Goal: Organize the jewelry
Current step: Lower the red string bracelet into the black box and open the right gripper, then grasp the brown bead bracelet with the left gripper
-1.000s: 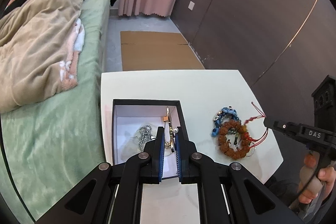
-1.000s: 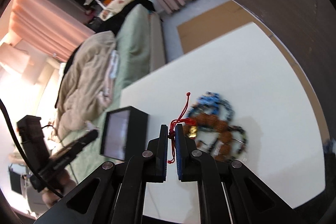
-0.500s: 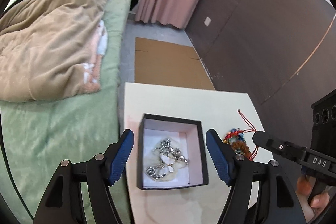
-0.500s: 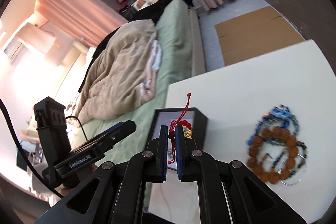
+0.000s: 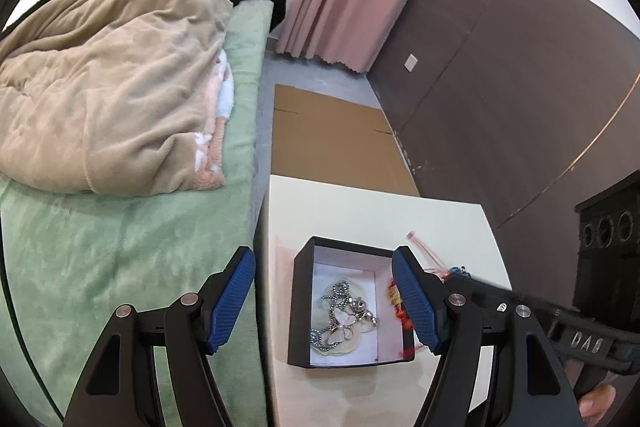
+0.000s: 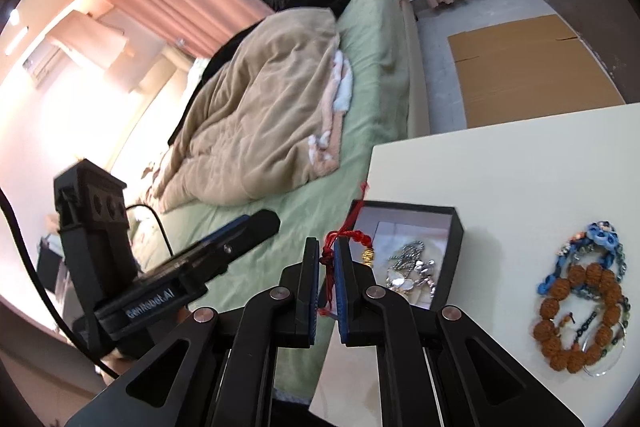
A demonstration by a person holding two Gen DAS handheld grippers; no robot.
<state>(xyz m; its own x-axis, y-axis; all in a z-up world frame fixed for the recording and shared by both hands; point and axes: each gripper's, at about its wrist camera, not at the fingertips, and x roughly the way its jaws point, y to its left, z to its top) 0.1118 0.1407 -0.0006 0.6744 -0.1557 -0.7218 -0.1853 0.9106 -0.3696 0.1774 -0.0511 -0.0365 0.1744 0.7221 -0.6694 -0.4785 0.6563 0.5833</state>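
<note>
The red cord charm (image 6: 330,259) hangs between the right claw's (image 6: 327,273) pads at the black box's (image 6: 456,227) edge; that claw has just been loosening. The left claw (image 5: 324,297), spread wide and empty, hovers over the box on the white bench (image 6: 500,179). Beaded bracelets (image 6: 580,311) lie beside the box.

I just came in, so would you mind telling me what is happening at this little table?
A person is sorting jewelry into a black box on the white table. The left tongs hang open above the box, where a silver necklace already lies. The right tongs, whose jaws have just been opening, have a red corded charm between them at the box's edge. A pile of beaded bracelets waits on the table.
</note>
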